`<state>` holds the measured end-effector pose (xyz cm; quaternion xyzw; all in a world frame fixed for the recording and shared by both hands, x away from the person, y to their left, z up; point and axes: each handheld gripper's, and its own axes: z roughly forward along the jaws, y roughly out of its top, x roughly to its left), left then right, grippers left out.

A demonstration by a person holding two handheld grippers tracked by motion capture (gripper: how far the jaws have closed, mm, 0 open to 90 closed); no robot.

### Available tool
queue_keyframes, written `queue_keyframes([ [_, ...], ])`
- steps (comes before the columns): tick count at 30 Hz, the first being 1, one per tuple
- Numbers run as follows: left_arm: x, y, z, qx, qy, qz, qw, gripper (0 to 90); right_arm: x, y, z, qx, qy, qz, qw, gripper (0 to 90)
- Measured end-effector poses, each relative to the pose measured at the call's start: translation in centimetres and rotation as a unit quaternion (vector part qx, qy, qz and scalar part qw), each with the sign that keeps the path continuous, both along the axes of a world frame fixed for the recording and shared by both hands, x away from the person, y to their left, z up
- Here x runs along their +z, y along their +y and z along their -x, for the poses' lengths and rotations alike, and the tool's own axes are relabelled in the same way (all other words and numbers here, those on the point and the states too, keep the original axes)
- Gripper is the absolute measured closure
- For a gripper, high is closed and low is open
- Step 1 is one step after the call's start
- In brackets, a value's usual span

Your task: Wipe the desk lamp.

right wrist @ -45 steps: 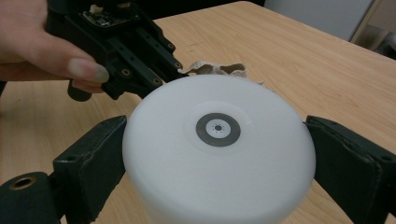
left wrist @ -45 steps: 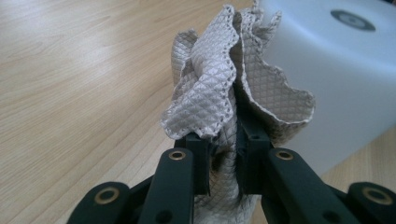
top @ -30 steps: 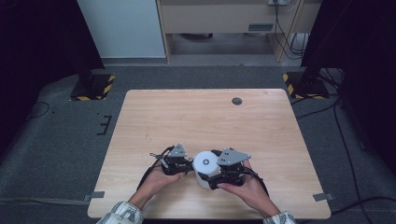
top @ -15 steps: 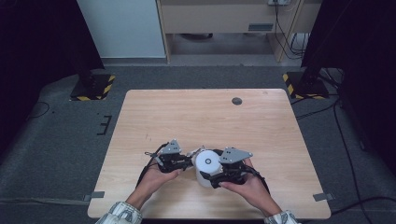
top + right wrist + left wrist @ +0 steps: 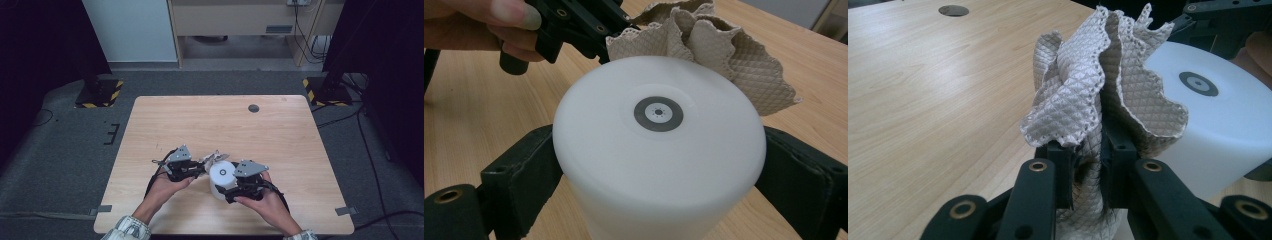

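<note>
Cloth [image 5: 1083, 100] stays bunched in our clenched left tool [image 5: 200, 169], just beside the white canister [image 5: 659, 145] that our right tool [image 5: 231, 186] clamps upright; we should wipe gently, keeping the canister braced against tipping.

floor: grey carpet [image 5: 60, 150] | table [image 5: 210, 125]: light wood | far wall: white panel [image 5: 130, 30], beige cabinet [image 5: 235, 17]

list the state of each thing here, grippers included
left gripper: shut on the cloth
cloth: bunched, lifted, pinched between the jaws
right gripper: shut on the white container's sides
white container: closed end up, held beside the cloth
table: bare wood, one round dark cap near the far edge
</note>
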<state>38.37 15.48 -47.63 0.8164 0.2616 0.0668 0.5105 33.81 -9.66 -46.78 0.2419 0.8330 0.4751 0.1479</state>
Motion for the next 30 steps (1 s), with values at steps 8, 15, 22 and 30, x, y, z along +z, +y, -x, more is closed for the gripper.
queue_keyframes([
  [8,-0.8,-0.8,-1.2,-0.014,0.008,-0.018,0.9997,77.6,-0.2,-0.4,-0.9,0.021,-0.002,-0.009,0.9997,9.4],
  [15,-2.1,-1.0,-1.2,-0.022,0.019,-0.037,0.9989,77.8,-0.3,-0.6,-0.9,0.029,-0.003,-0.011,0.9995,9.4],
  [22,-3.5,-1.4,-1.1,-0.023,0.032,-0.08,0.9961,77.7,-0.3,-0.7,-0.9,0.03,-0.003,-0.011,0.9995,9.4],
  [30,-3.1,-1.3,-1.1,-0.017,0.031,-0.06,0.9976,77.8,-0.3,-0.7,-0.8,0.029,-0.003,-0.012,0.9995,9.4],
])
